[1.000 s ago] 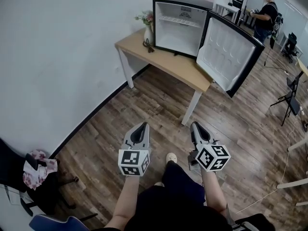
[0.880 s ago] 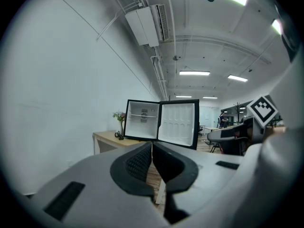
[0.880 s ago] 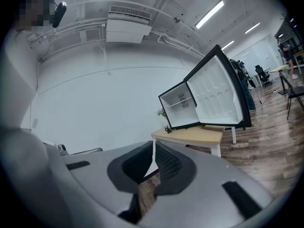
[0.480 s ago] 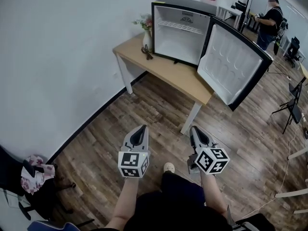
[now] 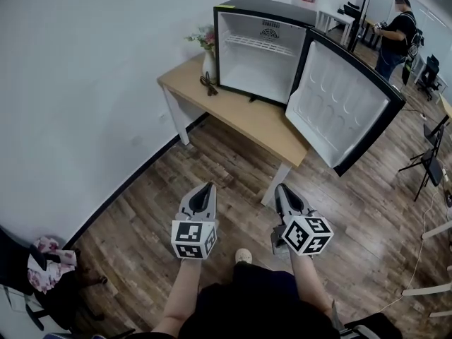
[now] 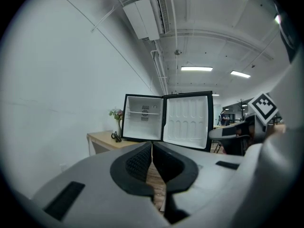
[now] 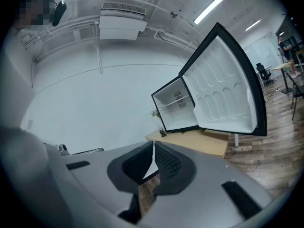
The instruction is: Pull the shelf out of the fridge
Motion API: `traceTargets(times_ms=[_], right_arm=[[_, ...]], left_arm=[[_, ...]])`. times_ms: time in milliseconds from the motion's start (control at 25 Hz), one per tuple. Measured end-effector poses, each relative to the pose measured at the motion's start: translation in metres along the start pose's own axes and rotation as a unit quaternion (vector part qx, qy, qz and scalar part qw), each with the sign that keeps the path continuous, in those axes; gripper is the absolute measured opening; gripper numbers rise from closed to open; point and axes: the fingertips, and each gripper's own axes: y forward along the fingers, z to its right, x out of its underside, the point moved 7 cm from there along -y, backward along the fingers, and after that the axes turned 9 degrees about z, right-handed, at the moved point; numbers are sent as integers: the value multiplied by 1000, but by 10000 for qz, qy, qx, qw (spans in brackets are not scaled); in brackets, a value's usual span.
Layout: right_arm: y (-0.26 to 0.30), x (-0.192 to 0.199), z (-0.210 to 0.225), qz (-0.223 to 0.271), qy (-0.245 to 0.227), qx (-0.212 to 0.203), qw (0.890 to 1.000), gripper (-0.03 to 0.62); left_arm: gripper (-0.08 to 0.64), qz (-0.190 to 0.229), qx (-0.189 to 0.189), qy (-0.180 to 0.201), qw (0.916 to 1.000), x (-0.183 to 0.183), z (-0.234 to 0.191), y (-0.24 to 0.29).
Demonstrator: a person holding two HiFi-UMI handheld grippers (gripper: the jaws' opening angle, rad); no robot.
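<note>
Head view: shelf (image 5: pixel 258 44) lies crosswise in the open fridge (image 5: pixel 268 7), well ahead of left gripper (image 5: pixel 206 188) and right gripper (image 5: pixel 281 188), both jaws clenched empty; right looks nearer.

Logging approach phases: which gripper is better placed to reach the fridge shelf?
Left, marginally. Both are shut, empty and distant, but the left gripper points at the shelf; the open door juts toward the right gripper.

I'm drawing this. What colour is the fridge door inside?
White; the fridge door shows best in the head view.
</note>
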Motion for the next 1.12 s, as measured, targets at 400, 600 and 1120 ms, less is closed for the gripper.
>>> traceTargets(times_ms=[400, 600, 1120], right_arm=[[36, -8, 24, -38, 104, -41, 9999, -8], [54, -11, 37, -107, 121, -102, 9998, -8], [91, -15, 62, -161, 267, -118, 9994, -7]], left_arm=[[6, -71, -16, 2, 10000, 1, 4, 35], [6, -104, -64, -8, 9999, 4, 2, 57], [6, 11, -234, 6, 9997, 2, -5, 92]])
